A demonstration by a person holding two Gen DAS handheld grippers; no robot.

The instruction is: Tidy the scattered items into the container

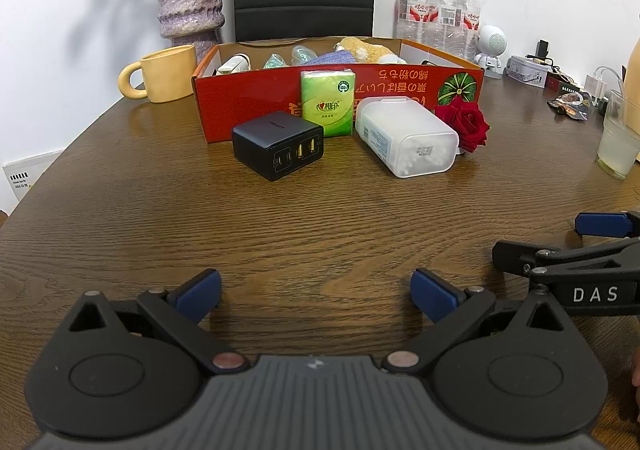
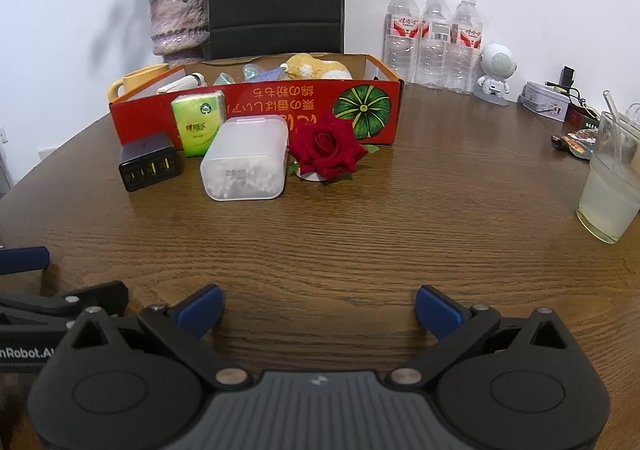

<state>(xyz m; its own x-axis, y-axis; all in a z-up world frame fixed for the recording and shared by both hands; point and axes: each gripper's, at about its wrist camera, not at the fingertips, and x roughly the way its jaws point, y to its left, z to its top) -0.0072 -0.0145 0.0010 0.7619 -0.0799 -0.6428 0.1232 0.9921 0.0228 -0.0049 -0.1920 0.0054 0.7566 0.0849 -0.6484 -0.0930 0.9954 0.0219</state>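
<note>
A red cardboard box (image 1: 256, 98) (image 2: 132, 118) stands open at the back of the table with several items inside. In front of it lie a black charger (image 1: 276, 144) (image 2: 150, 166), a green tissue pack (image 1: 328, 102) (image 2: 198, 124), a white cotton-swab box (image 1: 404, 134) (image 2: 246, 158) and a red rose (image 1: 466, 124) (image 2: 326, 148). My left gripper (image 1: 316, 292) is open and empty, low over the near table. My right gripper (image 2: 318, 308) is open and empty beside it; it also shows in the left wrist view (image 1: 568, 246).
A yellow mug (image 1: 160, 72) and a purple vase (image 1: 188, 2) stand left of the box. Water bottles (image 2: 434, 38), a small white robot figure (image 2: 494, 74) and a tin stand at the back right. A glass with a straw (image 2: 610, 190) stands at the right edge.
</note>
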